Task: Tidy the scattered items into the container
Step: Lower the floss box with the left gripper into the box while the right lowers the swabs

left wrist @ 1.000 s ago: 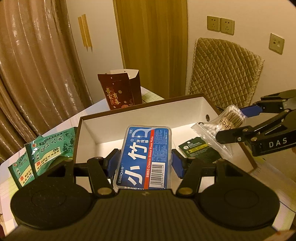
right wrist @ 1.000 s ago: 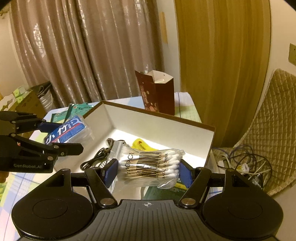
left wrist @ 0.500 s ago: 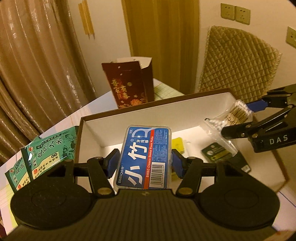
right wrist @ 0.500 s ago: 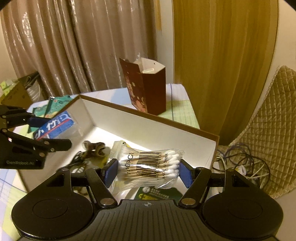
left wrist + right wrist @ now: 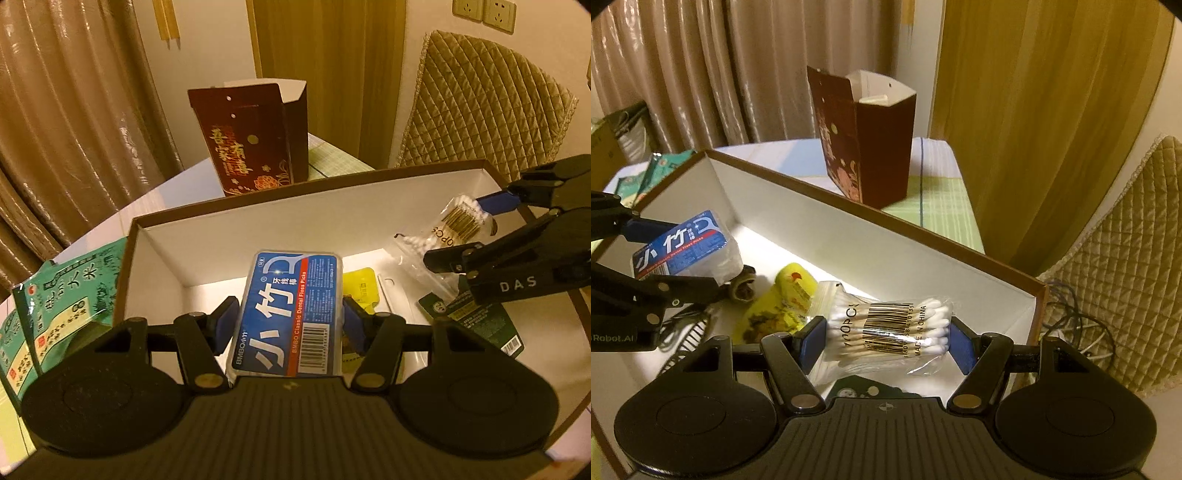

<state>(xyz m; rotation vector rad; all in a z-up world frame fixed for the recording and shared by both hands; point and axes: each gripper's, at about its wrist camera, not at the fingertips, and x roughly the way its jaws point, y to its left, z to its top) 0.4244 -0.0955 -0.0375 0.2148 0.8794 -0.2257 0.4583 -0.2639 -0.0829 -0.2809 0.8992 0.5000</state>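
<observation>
Both hand-held grippers lower into box (image 5: 258, 229), left (image 5: 290, 319) clamping floss picks (image 5: 288, 314), right (image 5: 886, 338) clamping cotton swabs (image 5: 890, 328)

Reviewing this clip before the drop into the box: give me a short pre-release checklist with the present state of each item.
1. Left gripper clamps the floss pick box: ok.
2. Right gripper clamps the cotton swab bag: ok.
3. Both items are over the open white container, inside its rim: ok.
4. Landing spot under the floss pick box is free: cannot tell, hidden by the box.
5. Landing spot under the swab bag: not ok, a dark green packet lies there.
6. The two grippers are apart: ok.
</observation>
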